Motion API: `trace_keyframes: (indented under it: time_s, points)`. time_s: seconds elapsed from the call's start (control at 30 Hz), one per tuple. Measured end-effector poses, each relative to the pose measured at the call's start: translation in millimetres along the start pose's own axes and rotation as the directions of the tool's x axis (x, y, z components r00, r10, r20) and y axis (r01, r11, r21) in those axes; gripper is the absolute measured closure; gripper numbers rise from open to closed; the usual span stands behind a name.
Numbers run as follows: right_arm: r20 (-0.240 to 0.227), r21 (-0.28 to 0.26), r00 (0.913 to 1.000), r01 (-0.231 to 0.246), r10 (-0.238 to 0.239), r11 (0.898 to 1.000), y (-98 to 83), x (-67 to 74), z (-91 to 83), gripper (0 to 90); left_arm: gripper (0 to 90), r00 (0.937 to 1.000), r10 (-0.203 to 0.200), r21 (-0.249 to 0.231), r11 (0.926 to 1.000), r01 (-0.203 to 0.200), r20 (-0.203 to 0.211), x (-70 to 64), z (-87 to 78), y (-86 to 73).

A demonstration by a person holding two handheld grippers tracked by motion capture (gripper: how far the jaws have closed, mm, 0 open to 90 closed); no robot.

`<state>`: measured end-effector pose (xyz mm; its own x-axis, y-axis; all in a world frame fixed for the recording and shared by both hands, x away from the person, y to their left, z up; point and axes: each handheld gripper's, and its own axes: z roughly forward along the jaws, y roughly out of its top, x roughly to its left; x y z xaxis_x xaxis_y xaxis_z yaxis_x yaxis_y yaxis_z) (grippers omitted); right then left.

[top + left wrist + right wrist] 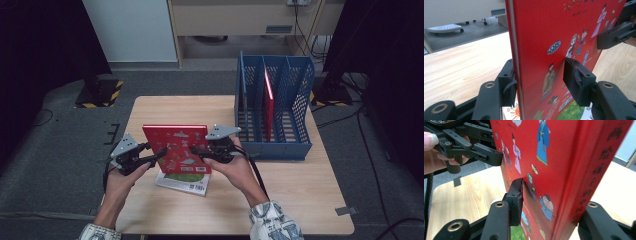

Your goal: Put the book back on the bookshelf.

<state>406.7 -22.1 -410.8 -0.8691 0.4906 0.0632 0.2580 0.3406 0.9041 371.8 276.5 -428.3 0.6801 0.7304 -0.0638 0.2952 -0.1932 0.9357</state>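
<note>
A red picture book (177, 147) stands upright just above the wooden table (295, 195), held from both sides. My left gripper (159, 155) is shut on its left edge; in the left gripper view the pads (576, 80) press on the cover (544, 32) and the back. My right gripper (196, 151) clamps the spine side. In the right gripper view one pad (517, 195) touches the illustrated cover (564, 157), while the other jaw is hidden behind the spine. A second book (182, 182) lies flat on the table under the red one.
A blue three-slot file rack (272, 145) stands at the table's back right, with a red book (269, 102) upright in its middle slot. A hand holds each gripper from the near edge. Grey floor with cables surrounds the table.
</note>
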Motion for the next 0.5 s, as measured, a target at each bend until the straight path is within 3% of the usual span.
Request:
trace_keyframes:
  time_s: [0.17,0.33,0.5]
  points:
    - [0.005,-0.001,0.9999,0.01,-0.01,1.0,0.4,2.0,-0.9,58.0,45.1,0.9999,0.012,-0.003,0.9999,-0.012,-0.003,-1.6,-0.2,-0.5]
    - [-0.011,-0.013,0.9998,0.017,-0.017,1.0,5.8,3.5,-2.3,51.1,43.3,0.9997,0.014,-0.022,0.9997,-0.014,-0.019,-2.6,0.2,-0.3]
    - [-0.022,-0.045,0.9995,0.02,-0.021,0.999,9.8,2.2,-3.6,47.9,42.5,0.9994,0.015,-0.038,0.9991,-0.016,-0.03,-3.4,1.1,-0.5]
